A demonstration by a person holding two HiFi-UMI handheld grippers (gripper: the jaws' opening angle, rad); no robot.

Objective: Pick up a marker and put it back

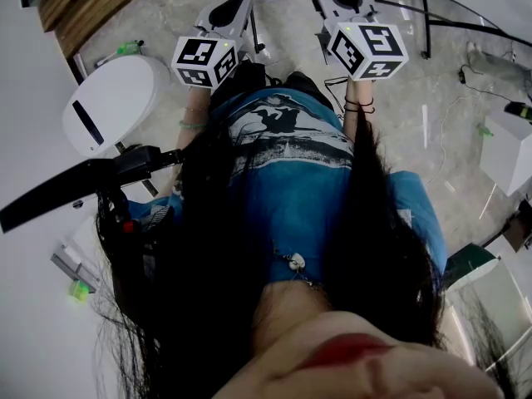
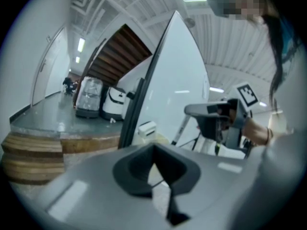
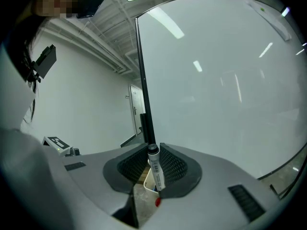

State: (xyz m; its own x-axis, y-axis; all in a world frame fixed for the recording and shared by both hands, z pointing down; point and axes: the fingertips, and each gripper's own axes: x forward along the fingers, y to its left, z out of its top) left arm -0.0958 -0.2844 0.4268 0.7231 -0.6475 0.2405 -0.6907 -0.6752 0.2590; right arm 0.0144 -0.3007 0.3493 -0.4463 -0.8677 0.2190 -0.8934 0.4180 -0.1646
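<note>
Pick-up looks done: the right gripper clamps a black-capped marker upright above a white cup. Returning it remains. The left gripper is closed, holding nothing

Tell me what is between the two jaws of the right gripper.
A marker, nearly upright, gripped by the right gripper; the right gripper view shows it.

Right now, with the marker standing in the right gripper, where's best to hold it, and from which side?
Mid-barrel, on the white labelled part, pads closing from its two sides. The marker is a slim round stick standing nearly upright, so a pinch across the barrel looks steadiest. The right gripper holds it that way.
</note>
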